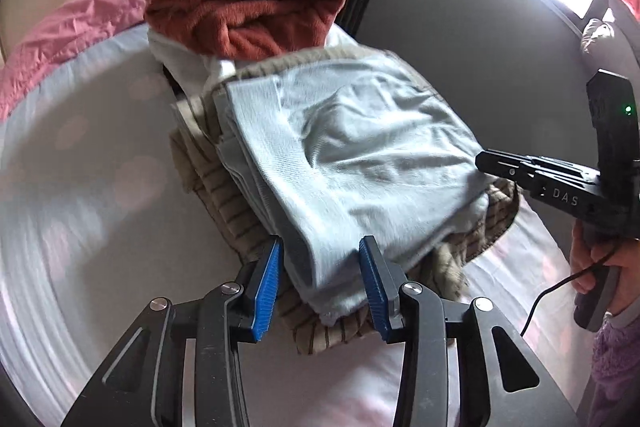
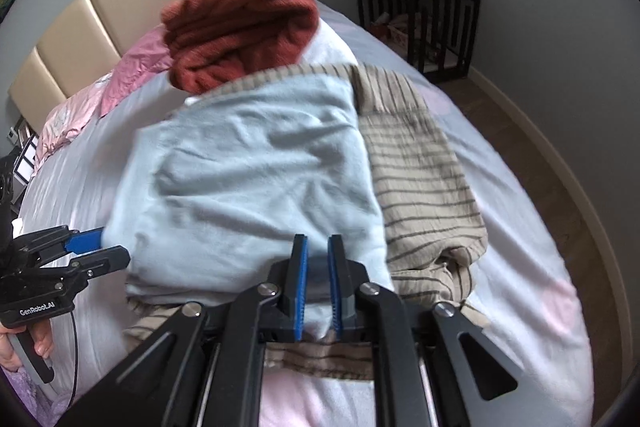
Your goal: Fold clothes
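Observation:
A folded light blue garment (image 1: 360,147) (image 2: 256,167) lies on top of a beige striped garment (image 1: 224,195) (image 2: 416,167) on the bed. My left gripper (image 1: 320,245) has its blue pads around the thick near-left corner of the blue garment and presses on it; in the right wrist view the left gripper (image 2: 112,247) sits at that same edge. My right gripper (image 2: 318,241) has its jaws a narrow slit apart with blue fabric pinched between them. In the left wrist view the right gripper (image 1: 486,161) reaches the garment's right edge.
A rust-red knitted sweater (image 1: 240,3) (image 2: 240,27) is piled on a white garment (image 1: 180,63) behind the stack. The bed sheet (image 1: 80,167) spreads left, with a pink pillow (image 1: 72,39) and padded headboard (image 2: 120,7) beyond. A black-and-white side table (image 2: 420,7) stands by the wall. A hand (image 1: 592,267) holds the right gripper's handle.

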A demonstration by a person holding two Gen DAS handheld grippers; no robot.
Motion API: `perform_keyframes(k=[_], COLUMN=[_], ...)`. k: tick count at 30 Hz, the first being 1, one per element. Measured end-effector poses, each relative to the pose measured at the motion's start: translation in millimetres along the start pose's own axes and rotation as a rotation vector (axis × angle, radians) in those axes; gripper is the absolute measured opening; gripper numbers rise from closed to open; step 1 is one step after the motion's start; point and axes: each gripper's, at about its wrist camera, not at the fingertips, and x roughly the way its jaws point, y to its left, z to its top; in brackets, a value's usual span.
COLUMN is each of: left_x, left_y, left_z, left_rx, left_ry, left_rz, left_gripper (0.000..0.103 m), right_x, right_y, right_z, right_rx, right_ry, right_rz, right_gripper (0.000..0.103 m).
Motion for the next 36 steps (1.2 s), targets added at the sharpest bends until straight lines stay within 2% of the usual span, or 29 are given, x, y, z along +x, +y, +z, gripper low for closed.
perform_keyframes(k=[3, 7, 8, 10, 12, 13, 17, 23, 28, 32, 36], left_x=[-26.1, -71.3, -83.2, -103.2, -120.4, -129.6, -163.7, -193.7, -204.5, -207.8, -206.3], left_y=[-10.3, -18.7, -20.3, -25.8, -31.8, -35.0, -47.5, -63.1, -62.0, -55.9, -52.3], left_z=[-4.8, -11.3, -13.3, -16.4, -19.1, -22.0, -37.0, -68.4, -91.2, -106.0, -120.4], left_rx=[0.035, 0.05, 0.052, 0.063, 0.071, 0.079, 0.124, 0.181, 0.151, 0.102, 0.071], left_ry=[-0.034, -0.14, -0.168, -0.2, -0.226, -0.244, -0.327, -0.375, -0.379, -0.382, -0.375], left_rz=[-0.001, -0.011, -0.014, -0.014, -0.004, 0.007, 0.085, 0.247, 0.224, 0.213, 0.245], left_gripper=[0.042, 0.063, 0.065, 0.067, 0.072, 0.079, 0.08, 0.082, 0.082, 0.083, 0.083], right_x=[-26.5, -64.1, -73.1, -90.0, -106.7, -114.1, -142.7, -173.6, -189.1, -196.0, -198.7], right_y=[18.2, 46.9, 53.7, 66.0, 78.1, 82.4, 99.9, 120.4, 132.7, 145.0, 157.2], right_z=[-0.4, -8.3, -11.0, -16.9, -24.0, -28.5, -48.4, -84.6, -112.4, -128.9, -142.3], right_rx=[-0.034, -0.056, -0.058, -0.054, -0.05, -0.048, -0.029, 0.032, 0.055, 0.045, 0.064], right_ry=[-0.031, -0.069, -0.077, -0.086, -0.087, -0.089, -0.114, -0.147, -0.178, -0.215, -0.254], right_rz=[0.022, 0.044, 0.051, 0.058, 0.059, 0.057, 0.027, 0.022, -0.011, -0.074, -0.121], right_gripper=[0.012, 0.012, 0.012, 0.026, 0.031, 0.035, 0.046, 0.047, 0.047, 0.047, 0.047])
